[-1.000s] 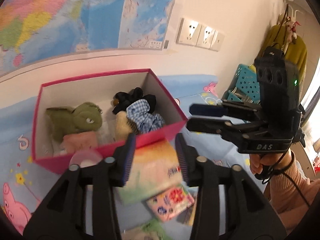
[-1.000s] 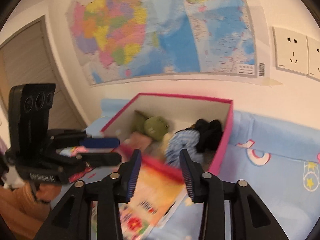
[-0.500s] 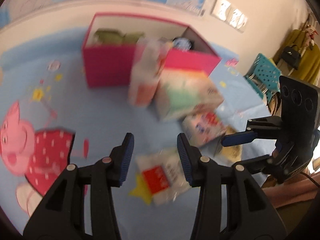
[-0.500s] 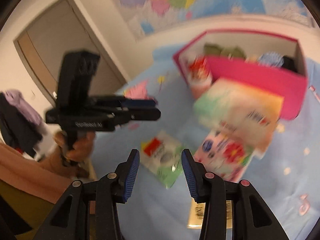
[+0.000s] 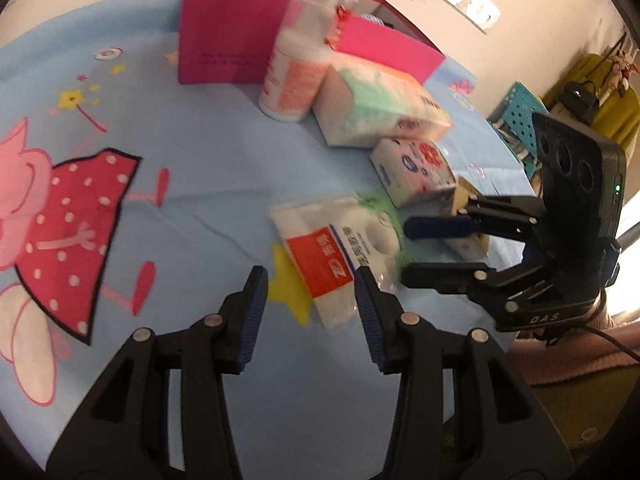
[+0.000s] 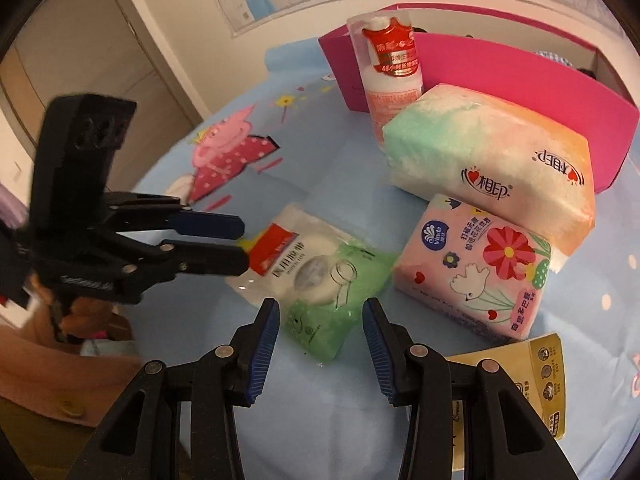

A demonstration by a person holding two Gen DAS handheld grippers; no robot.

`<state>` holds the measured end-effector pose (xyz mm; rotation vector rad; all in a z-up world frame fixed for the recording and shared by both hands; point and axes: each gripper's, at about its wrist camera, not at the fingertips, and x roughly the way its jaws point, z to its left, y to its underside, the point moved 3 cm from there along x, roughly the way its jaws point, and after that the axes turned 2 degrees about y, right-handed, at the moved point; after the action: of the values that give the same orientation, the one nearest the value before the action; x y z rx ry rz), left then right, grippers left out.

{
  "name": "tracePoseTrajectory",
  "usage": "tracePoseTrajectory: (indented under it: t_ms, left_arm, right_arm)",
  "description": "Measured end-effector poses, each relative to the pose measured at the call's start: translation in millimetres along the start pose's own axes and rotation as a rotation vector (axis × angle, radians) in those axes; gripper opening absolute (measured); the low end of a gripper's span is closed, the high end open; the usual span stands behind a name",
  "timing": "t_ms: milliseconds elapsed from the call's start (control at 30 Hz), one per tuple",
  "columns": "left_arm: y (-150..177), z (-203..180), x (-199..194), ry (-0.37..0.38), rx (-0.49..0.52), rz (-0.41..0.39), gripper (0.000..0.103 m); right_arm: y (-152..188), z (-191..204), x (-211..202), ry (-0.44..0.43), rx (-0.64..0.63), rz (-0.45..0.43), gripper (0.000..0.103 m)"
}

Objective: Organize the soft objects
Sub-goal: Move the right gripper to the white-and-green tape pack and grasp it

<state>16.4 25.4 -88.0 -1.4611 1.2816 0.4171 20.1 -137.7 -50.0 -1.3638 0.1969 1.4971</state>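
Note:
A soft clear-and-green bag with a red label [image 5: 340,252] [image 6: 316,276] lies on the blue cloth. My left gripper [image 5: 310,312] is open, hovering over its red-label end. My right gripper [image 6: 318,332] is open over its green end; it shows in the left wrist view [image 5: 404,250], and the left gripper shows in the right wrist view [image 6: 244,246]. Behind lie a pink flowered tissue pack [image 5: 416,172] [image 6: 476,276] and a larger pastel tissue pack [image 5: 380,108] [image 6: 492,160]. The pink box [image 5: 224,40] [image 6: 520,92] stands at the back.
A white bottle with orange print [image 5: 296,68] [image 6: 392,76] stands against the box front. A yellow pack [image 6: 532,384] lies at the right near the cloth's edge. A teal basket [image 5: 516,116] and a brown door [image 6: 80,40] lie beyond the bed.
Both grippers pulled back from above the box and dropped low toward the cloth. They now hover open over the green and red bag from opposite sides.

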Motion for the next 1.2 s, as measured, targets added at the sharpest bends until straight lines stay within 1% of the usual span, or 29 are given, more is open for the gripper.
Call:
tracePoseTrajectory:
  t_ms: [33, 100, 233, 300, 400, 467, 533, 633, 700, 800, 1033, 1100, 1167, 1200]
  left_arm:
    - [0, -1, 1, -0.001, 0.006, -0.002, 0.051]
    - [0, -6, 2, 0.021, 0.018, -0.001, 0.057]
    - [0, -12, 5, 0.056, 0.037, 0.006, 0.057]
    - [0, -14, 5, 0.083, 0.033, 0.010, 0.057]
    - [2, -15, 2, 0.083, 0.030, -0.008, 0.057]
    - [4, -13, -2, 0.112, 0.015, -0.023, 0.057]
    - [5, -9, -6, 0.115, 0.004, -0.039, 0.054]
    - [8, -1, -7, 0.135, -0.024, -0.034, 0.054]
    - [9, 2, -4, 0.130, -0.030, -0.016, 0.054]
    - [9, 2, -4, 0.133, -0.023, -0.013, 0.054]
    - [9, -1, -1, 0.122, 0.001, -0.011, 0.055]
    - [9, -2, 0, 0.120, 0.006, -0.017, 0.055]
    - [9, -4, 0, 0.111, 0.012, -0.024, 0.055]
    - [9, -5, 1, 0.103, 0.019, -0.030, 0.054]
  right_arm:
    - [2, 2, 1, 0.017, -0.013, -0.002, 0.044]
    - [0, 3, 3, 0.036, -0.027, -0.002, 0.044]
    - [-1, 3, 6, 0.033, -0.027, -0.007, 0.044]
    - [-1, 4, 8, 0.028, -0.024, -0.007, 0.046]
    - [0, 7, 7, 0.016, -0.027, -0.010, 0.048]
    - [-1, 10, 10, 0.006, -0.027, -0.012, 0.050]
    - [-3, 14, 14, -0.014, -0.025, -0.015, 0.051]
    - [-3, 17, 14, -0.045, -0.027, -0.017, 0.051]
    - [-3, 18, 14, -0.057, -0.025, -0.018, 0.050]
    - [-5, 15, 13, -0.082, 0.005, -0.027, 0.049]
    - [-11, -3, 12, -0.041, 0.103, -0.041, 0.049]
    - [-13, -3, 15, -0.027, 0.100, -0.033, 0.050]
    - [-17, 2, 19, -0.036, 0.092, -0.028, 0.055]
    - [-17, 3, 20, -0.040, 0.093, -0.031, 0.056]
